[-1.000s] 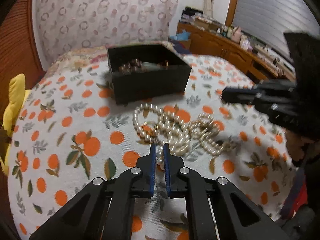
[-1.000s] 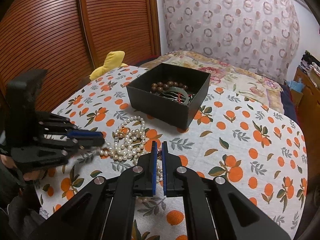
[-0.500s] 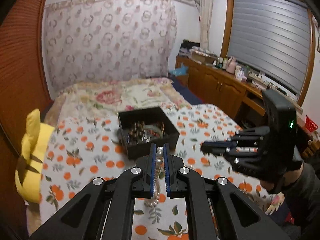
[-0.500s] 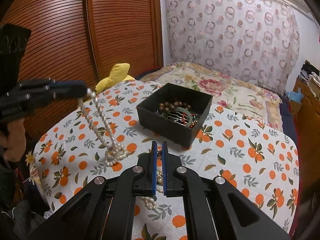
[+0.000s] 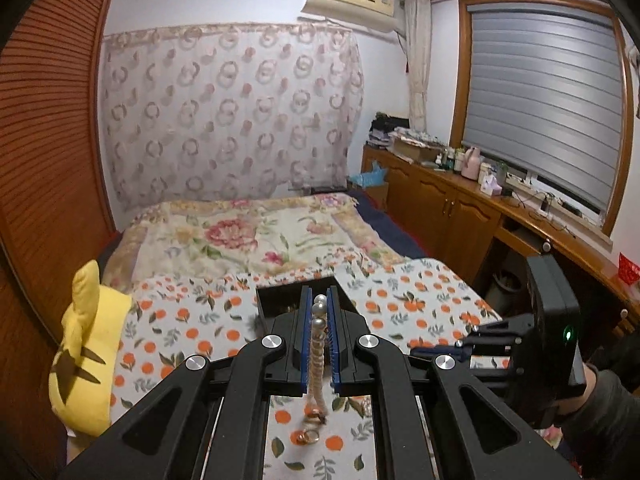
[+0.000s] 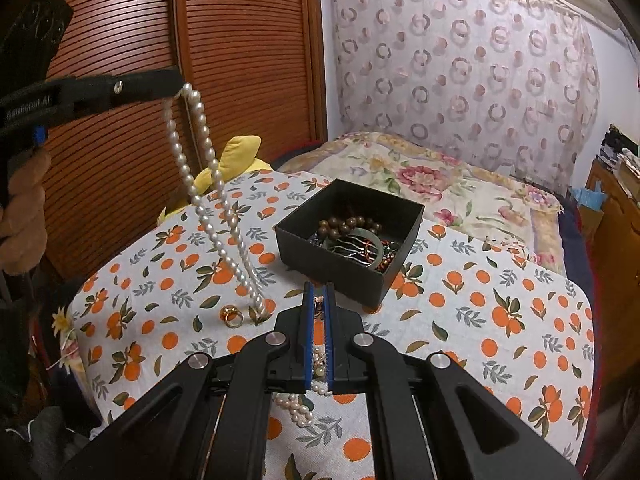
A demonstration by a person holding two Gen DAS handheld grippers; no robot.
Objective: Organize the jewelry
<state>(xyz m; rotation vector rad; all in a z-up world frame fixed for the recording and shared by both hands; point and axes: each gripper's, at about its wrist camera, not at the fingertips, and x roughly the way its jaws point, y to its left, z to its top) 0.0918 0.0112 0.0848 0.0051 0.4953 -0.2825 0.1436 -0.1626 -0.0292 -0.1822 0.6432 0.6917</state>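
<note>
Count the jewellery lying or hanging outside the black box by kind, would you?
Pearl strand, hanging from the left gripper: 1
Pearl heap, lying on the cloth: 1
Loose gold ring: 1
Total: 3

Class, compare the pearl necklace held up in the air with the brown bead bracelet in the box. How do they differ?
The pearl necklace is white with small beads; the bead bracelet is dark brown with larger ones. The necklace hangs stretched from the left tongs, its lower end reaching the tablecloth; the bracelet lies coiled inside the black box. Both are strung beads.
</note>
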